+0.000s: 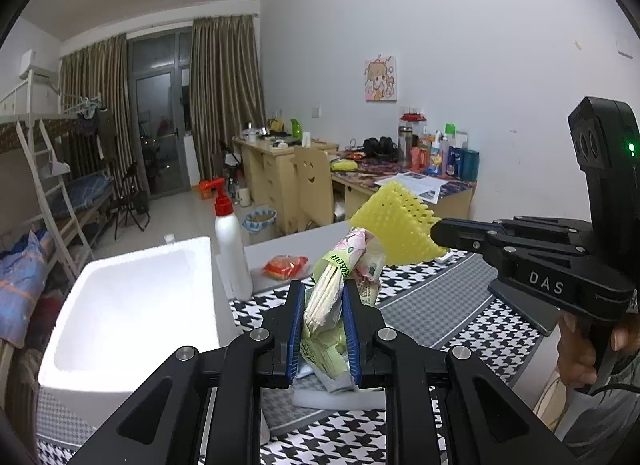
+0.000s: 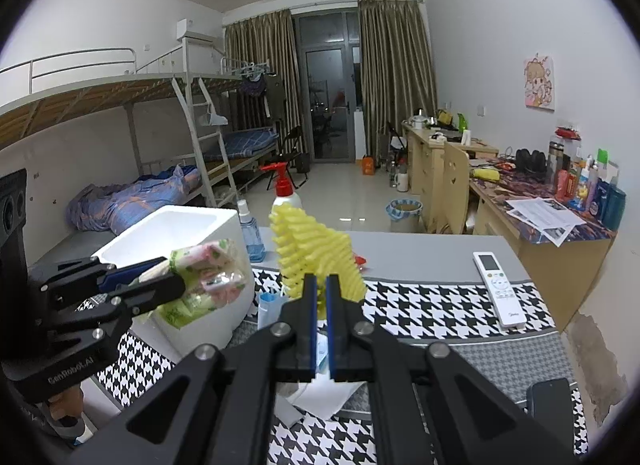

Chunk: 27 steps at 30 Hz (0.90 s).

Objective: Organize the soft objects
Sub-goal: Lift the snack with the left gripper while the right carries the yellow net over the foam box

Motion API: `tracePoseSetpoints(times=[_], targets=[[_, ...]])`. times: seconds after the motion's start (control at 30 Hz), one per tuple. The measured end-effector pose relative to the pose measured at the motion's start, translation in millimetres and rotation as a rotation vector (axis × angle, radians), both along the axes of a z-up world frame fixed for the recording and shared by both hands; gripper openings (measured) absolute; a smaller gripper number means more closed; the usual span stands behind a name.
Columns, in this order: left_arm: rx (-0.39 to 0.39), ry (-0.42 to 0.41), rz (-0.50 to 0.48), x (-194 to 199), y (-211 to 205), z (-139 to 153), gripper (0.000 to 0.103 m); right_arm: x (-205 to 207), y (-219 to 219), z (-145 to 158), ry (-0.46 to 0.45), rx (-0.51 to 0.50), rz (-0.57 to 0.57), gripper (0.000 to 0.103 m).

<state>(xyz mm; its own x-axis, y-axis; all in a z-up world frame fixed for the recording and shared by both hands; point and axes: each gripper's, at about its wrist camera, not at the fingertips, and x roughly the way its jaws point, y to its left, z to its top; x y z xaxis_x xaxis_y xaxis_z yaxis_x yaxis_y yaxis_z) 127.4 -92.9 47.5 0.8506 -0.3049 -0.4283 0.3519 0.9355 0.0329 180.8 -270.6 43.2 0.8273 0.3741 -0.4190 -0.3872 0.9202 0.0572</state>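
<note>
Beside the white foam box (image 1: 132, 305), the left tool (image 1: 320, 297) grips a tissue pack (image 1: 340, 285). Right tool (image 2: 319, 289) clamps yellow foam netting (image 2: 316, 253) above the worktop (image 2: 440, 309).

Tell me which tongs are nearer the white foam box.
Left. The left tongs, gripping a tissue pack, sit beside the white foam box; the right tongs, holding yellow foam netting, are farther away.

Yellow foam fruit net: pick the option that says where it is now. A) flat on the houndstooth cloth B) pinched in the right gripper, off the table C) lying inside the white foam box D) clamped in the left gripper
B: the yellow foam fruit net sticks up from the closed blue pads of the right gripper, while the left gripper grips a floral-print tissue pack instead.
</note>
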Motion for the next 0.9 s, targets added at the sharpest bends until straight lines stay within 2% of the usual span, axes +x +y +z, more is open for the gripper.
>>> tracePoseSetpoints(times=[0.53,0.9], targets=[[-0.022,-0.058,0.05,3,21,20,0.02,-2,14,16,-0.051,0.001,0.002,0.006],[-0.029,-0.112,0.115,-1,38,32,0.02,-6,28,31,-0.094,0.026,0.043,0.006]])
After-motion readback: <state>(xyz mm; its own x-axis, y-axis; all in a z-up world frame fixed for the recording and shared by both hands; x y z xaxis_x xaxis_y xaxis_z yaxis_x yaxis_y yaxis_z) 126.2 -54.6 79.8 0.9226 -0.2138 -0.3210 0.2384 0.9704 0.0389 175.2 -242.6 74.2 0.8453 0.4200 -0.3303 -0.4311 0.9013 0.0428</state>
